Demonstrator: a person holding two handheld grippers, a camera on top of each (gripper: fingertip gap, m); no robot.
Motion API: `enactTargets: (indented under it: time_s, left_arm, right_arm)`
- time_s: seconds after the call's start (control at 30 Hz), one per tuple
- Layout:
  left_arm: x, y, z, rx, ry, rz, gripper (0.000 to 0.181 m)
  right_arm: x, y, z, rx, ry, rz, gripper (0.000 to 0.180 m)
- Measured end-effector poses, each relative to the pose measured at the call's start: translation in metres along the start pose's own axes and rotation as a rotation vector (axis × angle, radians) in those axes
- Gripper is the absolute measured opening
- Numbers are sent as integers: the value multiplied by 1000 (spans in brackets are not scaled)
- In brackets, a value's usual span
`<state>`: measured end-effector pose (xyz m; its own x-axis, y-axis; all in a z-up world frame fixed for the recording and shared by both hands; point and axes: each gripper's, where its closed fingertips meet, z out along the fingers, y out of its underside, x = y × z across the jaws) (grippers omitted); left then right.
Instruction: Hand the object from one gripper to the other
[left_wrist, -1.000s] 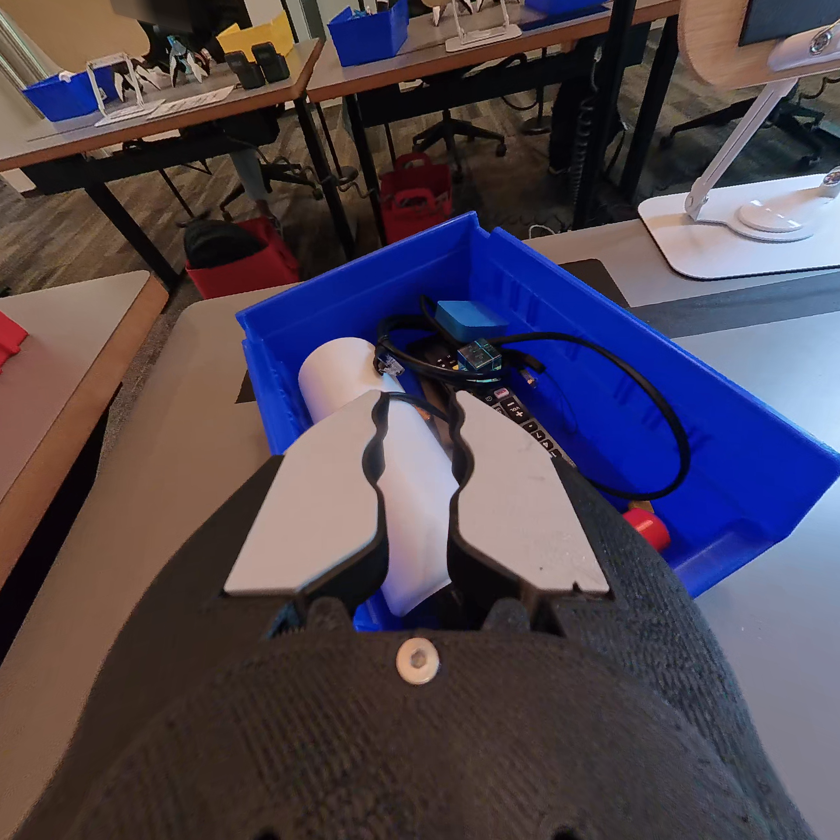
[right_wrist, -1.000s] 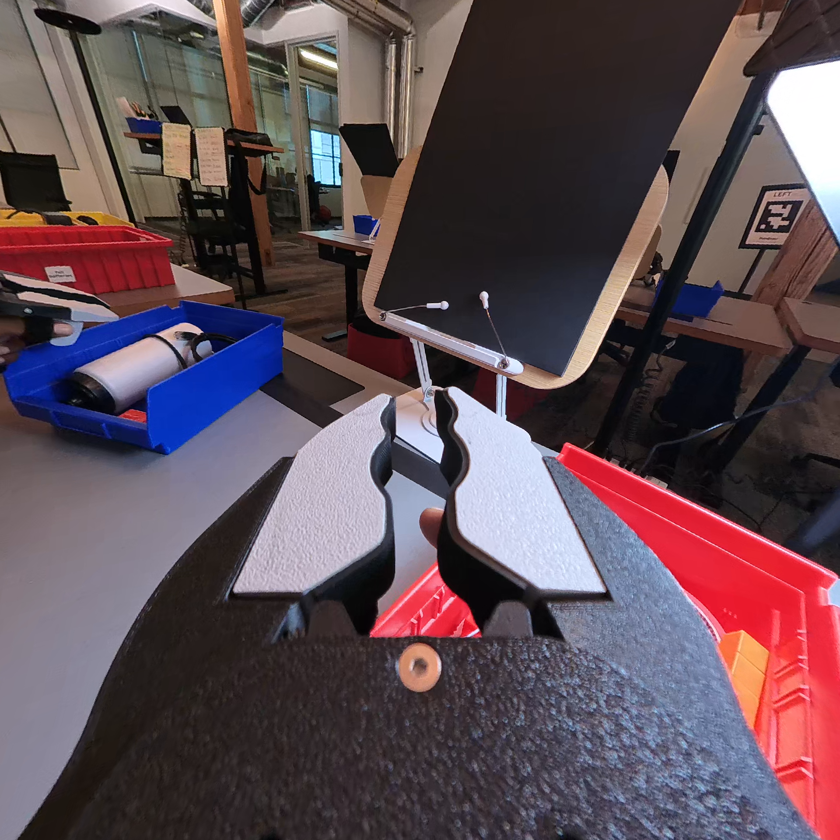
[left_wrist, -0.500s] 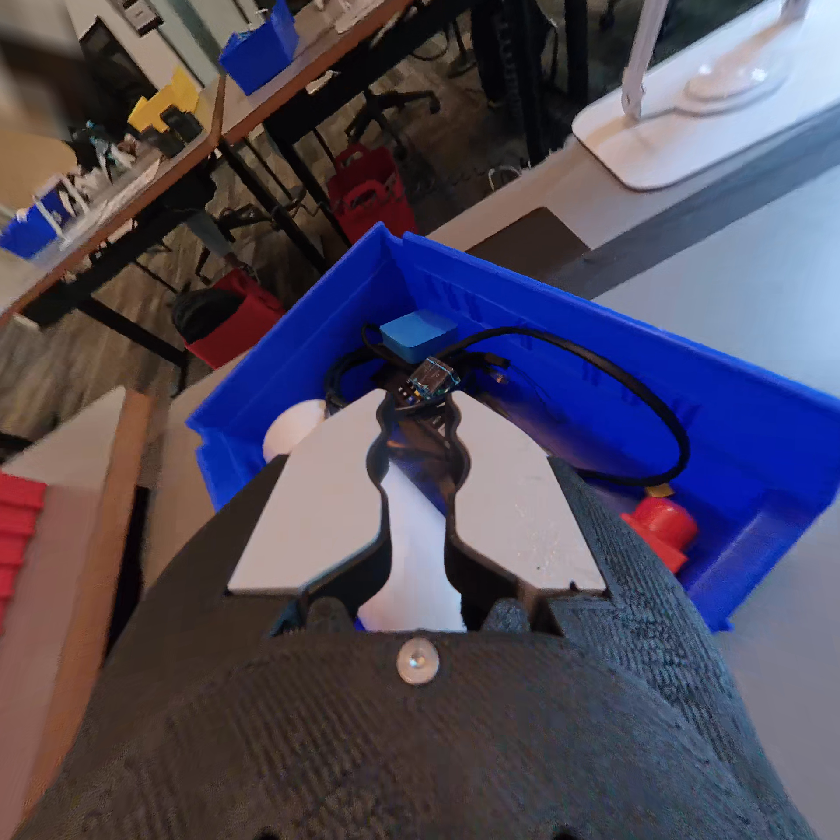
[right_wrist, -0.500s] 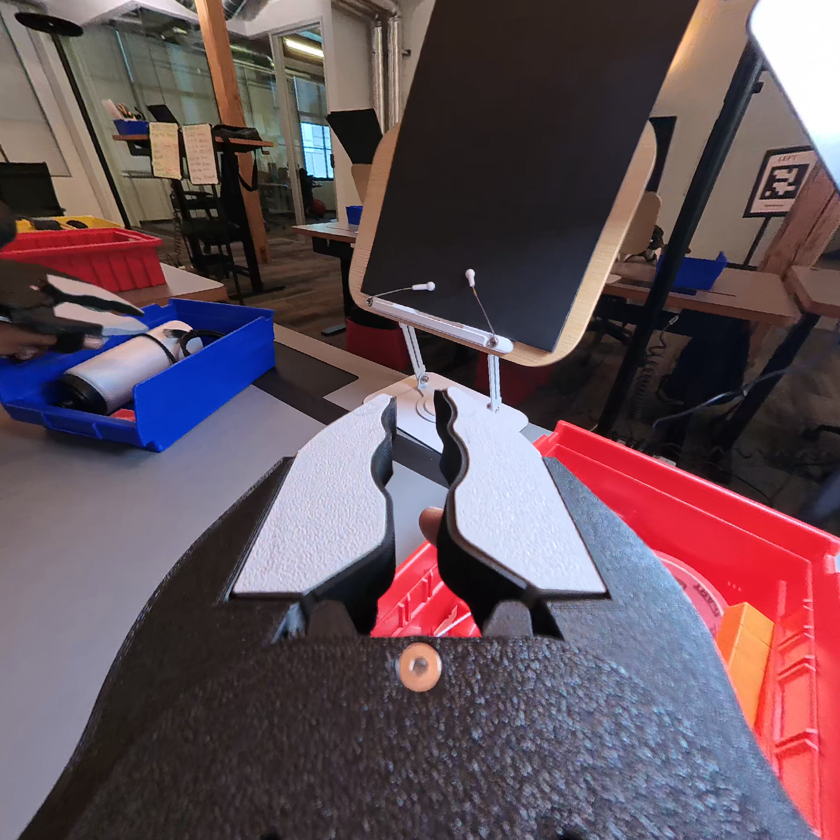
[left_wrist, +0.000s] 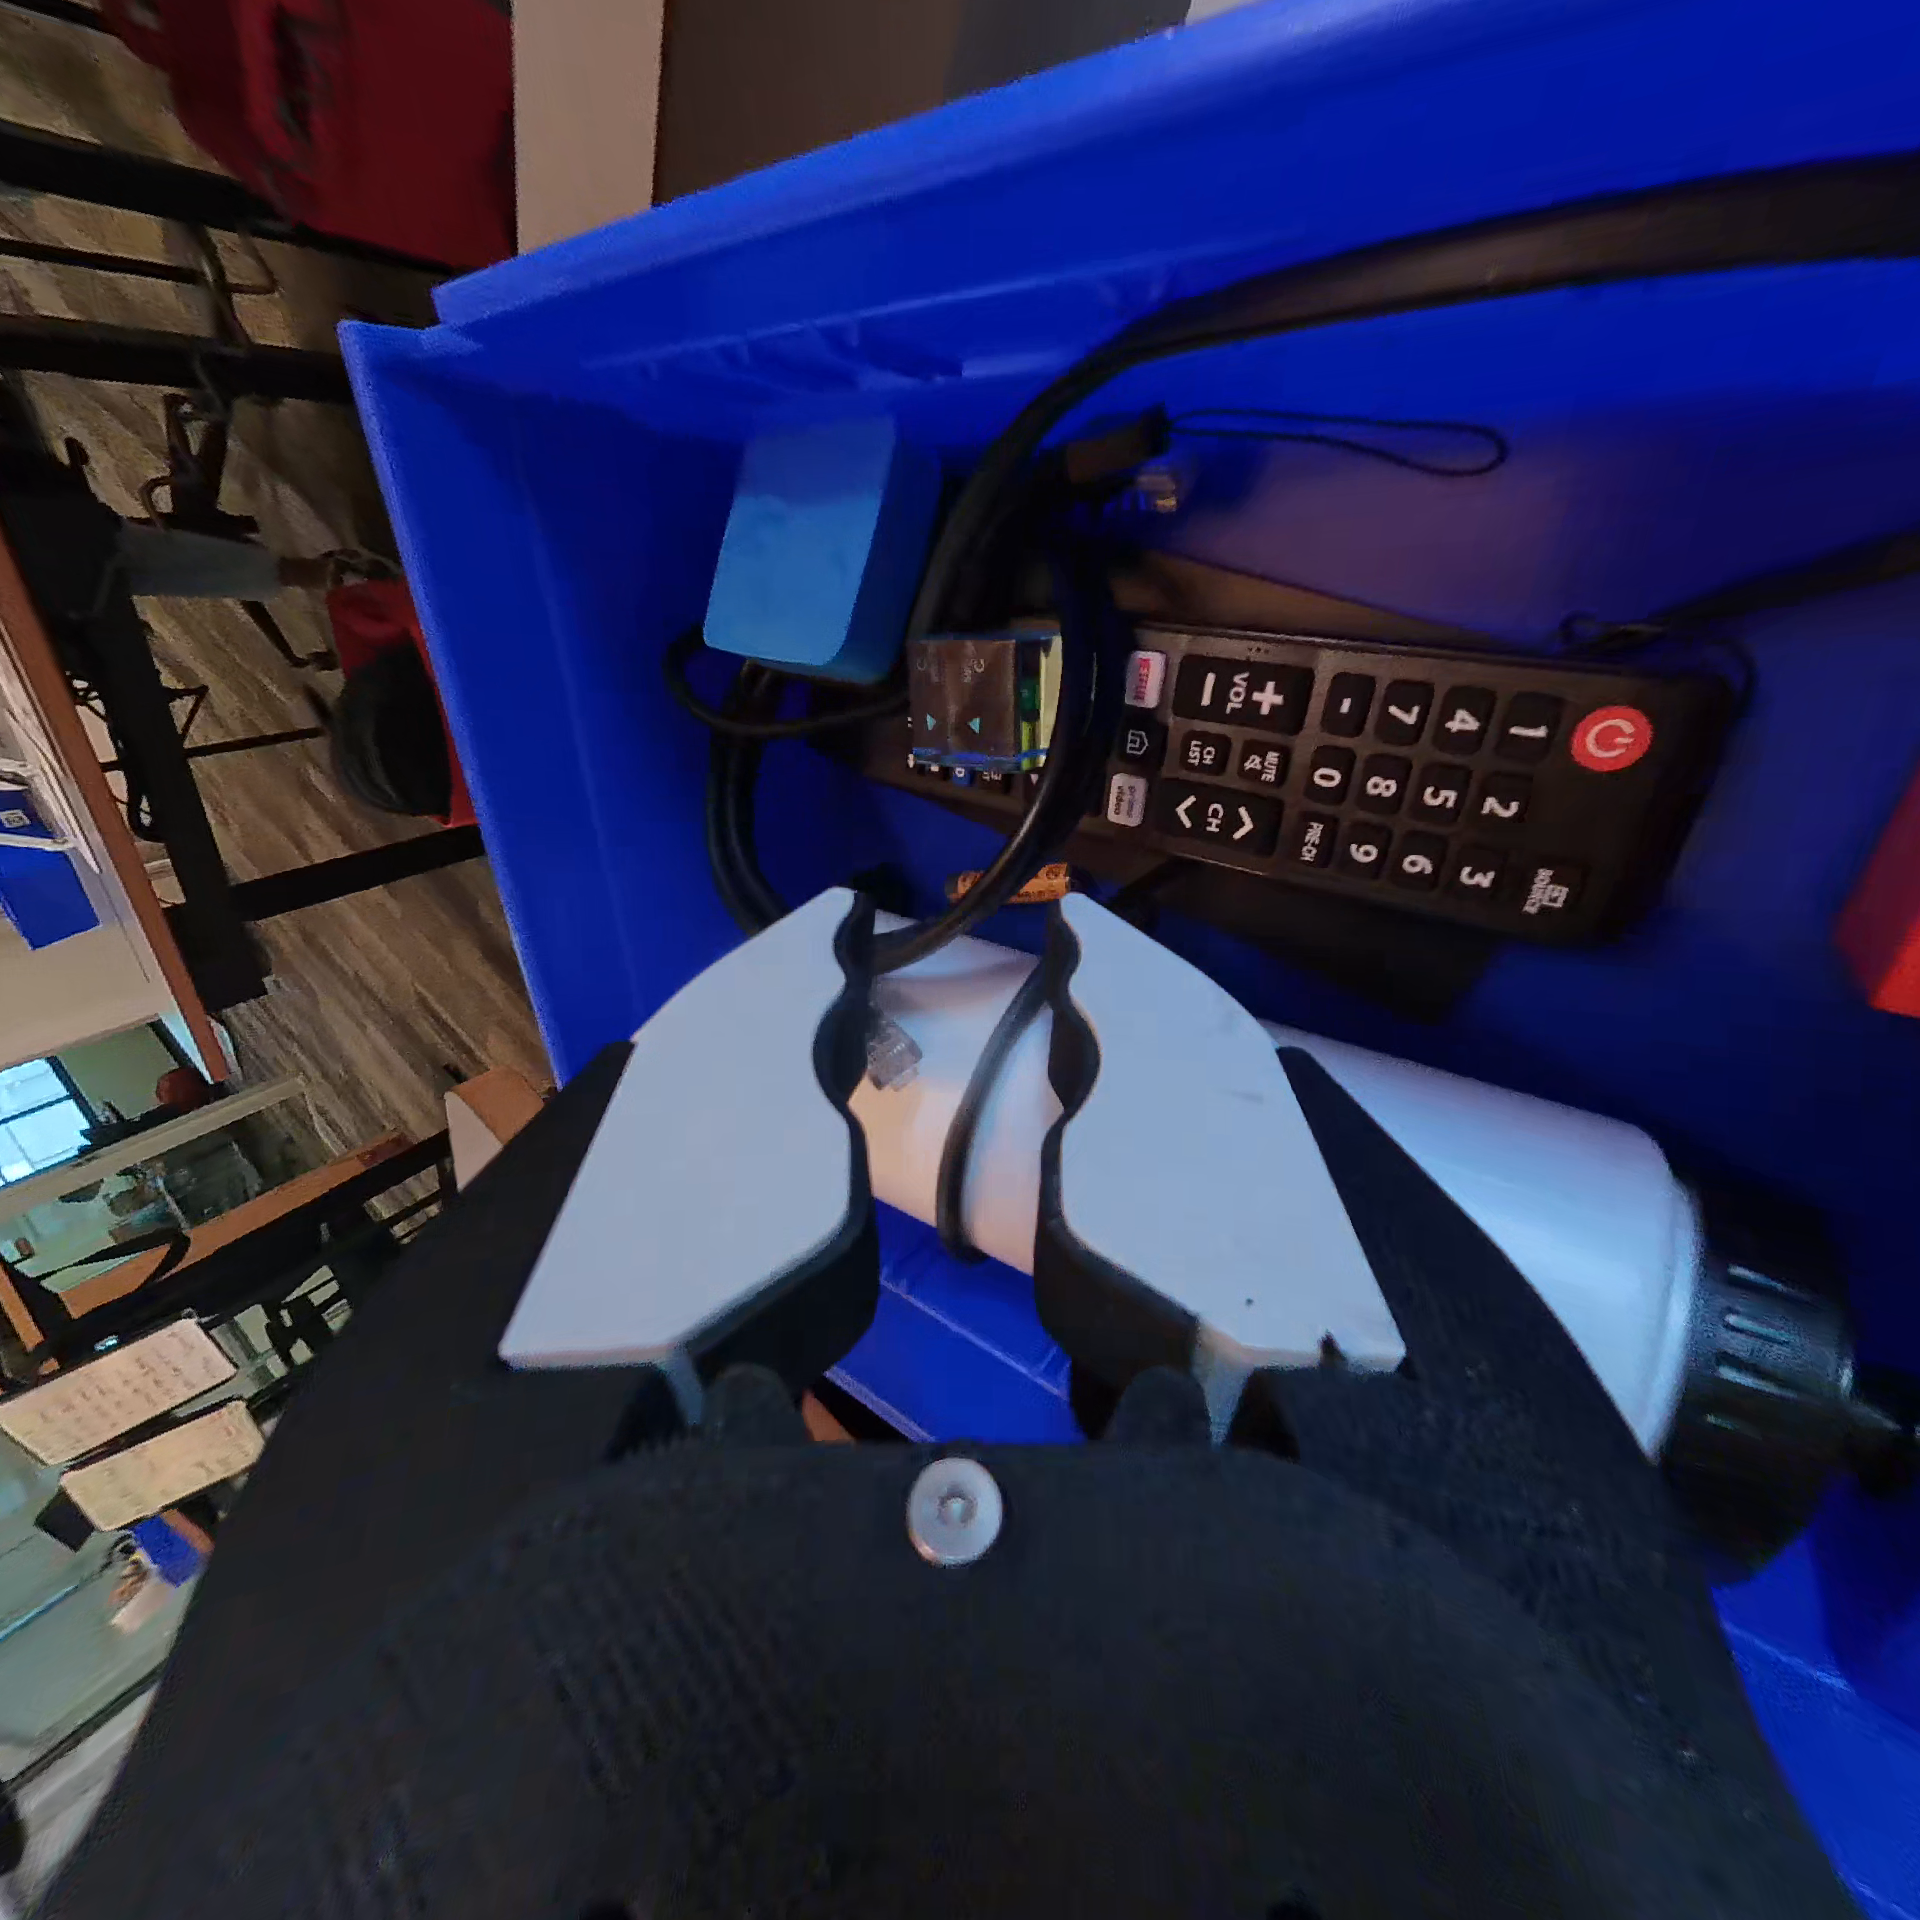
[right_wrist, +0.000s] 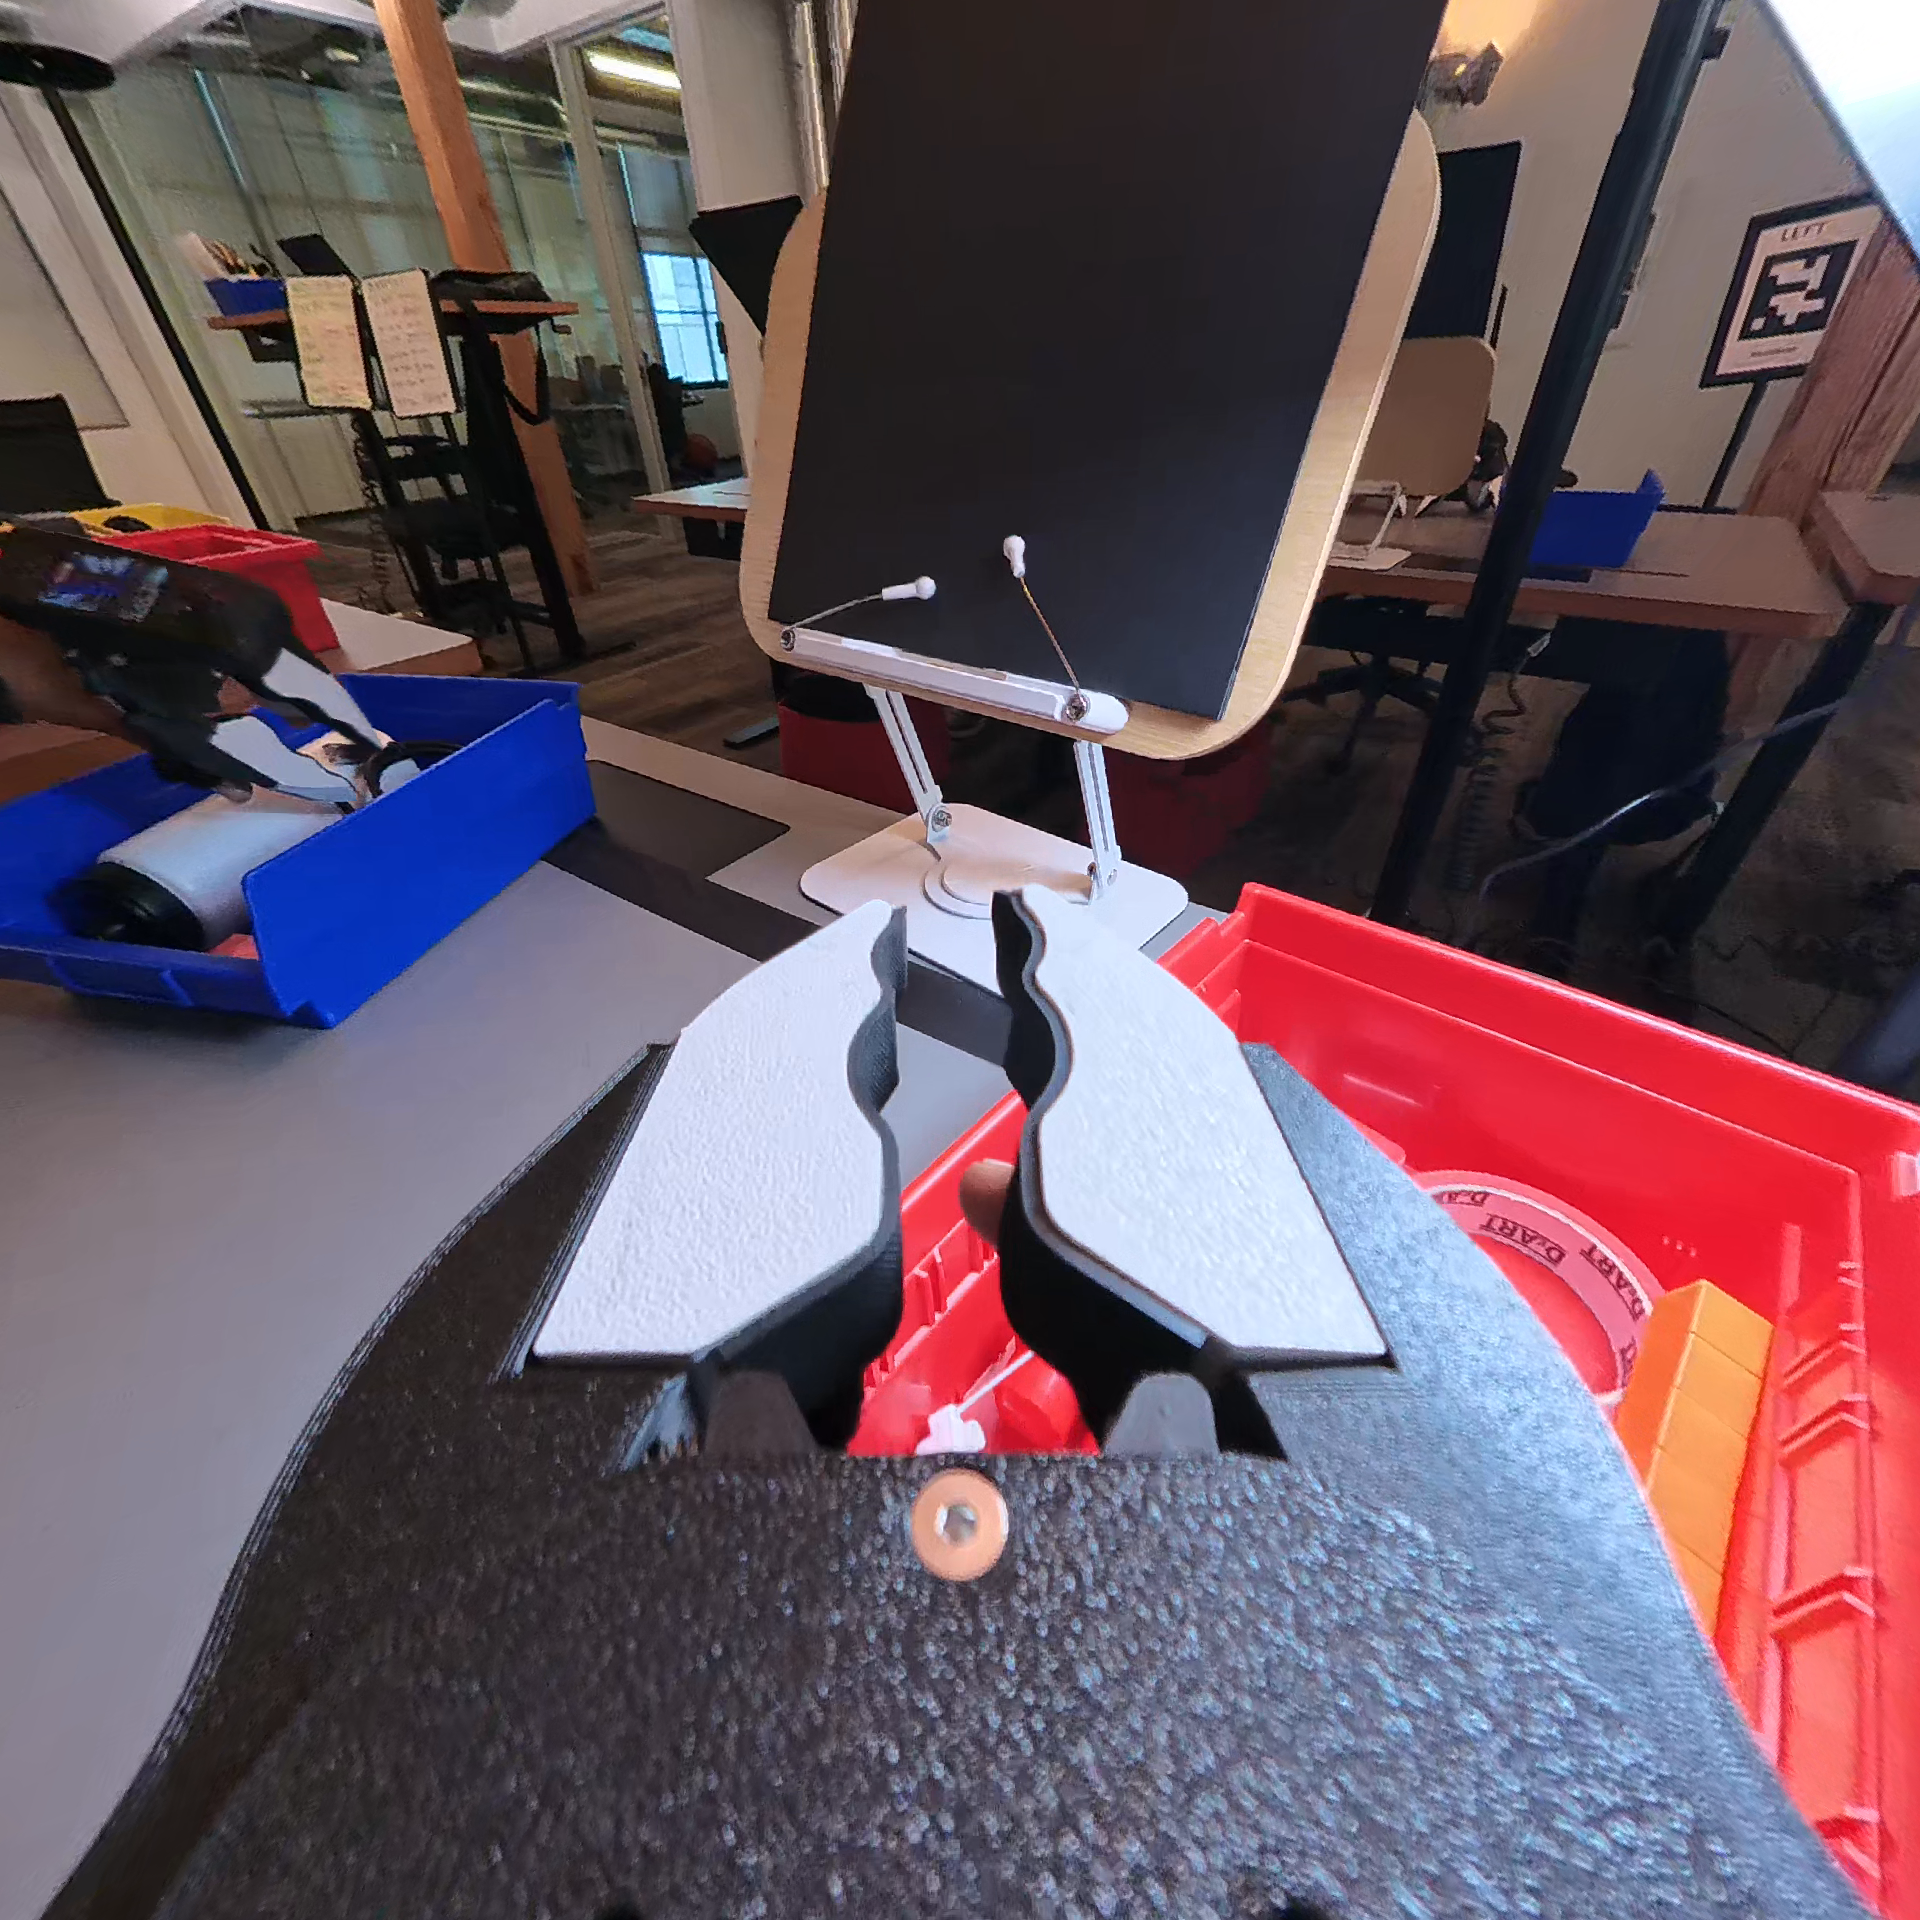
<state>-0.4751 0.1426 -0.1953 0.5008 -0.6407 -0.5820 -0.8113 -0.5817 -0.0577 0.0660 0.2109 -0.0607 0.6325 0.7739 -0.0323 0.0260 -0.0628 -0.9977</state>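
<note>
Since a second ago I'm dropping the left gripper (left_wrist: 951, 935) into the blue bin (left_wrist: 582, 582), jaws parted narrowly over the white cylinder (left_wrist: 1475, 1174). I'm risking snagging the black cable (left_wrist: 987, 1101) draped across the cylinder. I'm idling the right gripper (right_wrist: 948, 914), narrowly parted and empty, far from the bin.

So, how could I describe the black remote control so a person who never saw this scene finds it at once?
Look into the blue plastic bin on the grey table. Past the white cylindrical bottle, the long black remote control lies flat. Only it has rows of buttons and a round red one at one end.
</note>
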Motion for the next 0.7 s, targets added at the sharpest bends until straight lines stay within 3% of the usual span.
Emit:
enactTargets:
  time_s: [0.23, 0.4, 0.7]
  left_arm:
    - [3, 9, 20, -150, 48, 162, 33]
    - [2, 14, 24, -228, 26, 259, 15]
    - [-22, 4, -27, -216, -86, 425, 6]
  right_arm:
    - [5, 3, -1, -5, 5, 15, 16]
    - [8, 7, -1, -16, 8, 28, 16]
    - [1, -4, -5, 12, -16, 37, 16]
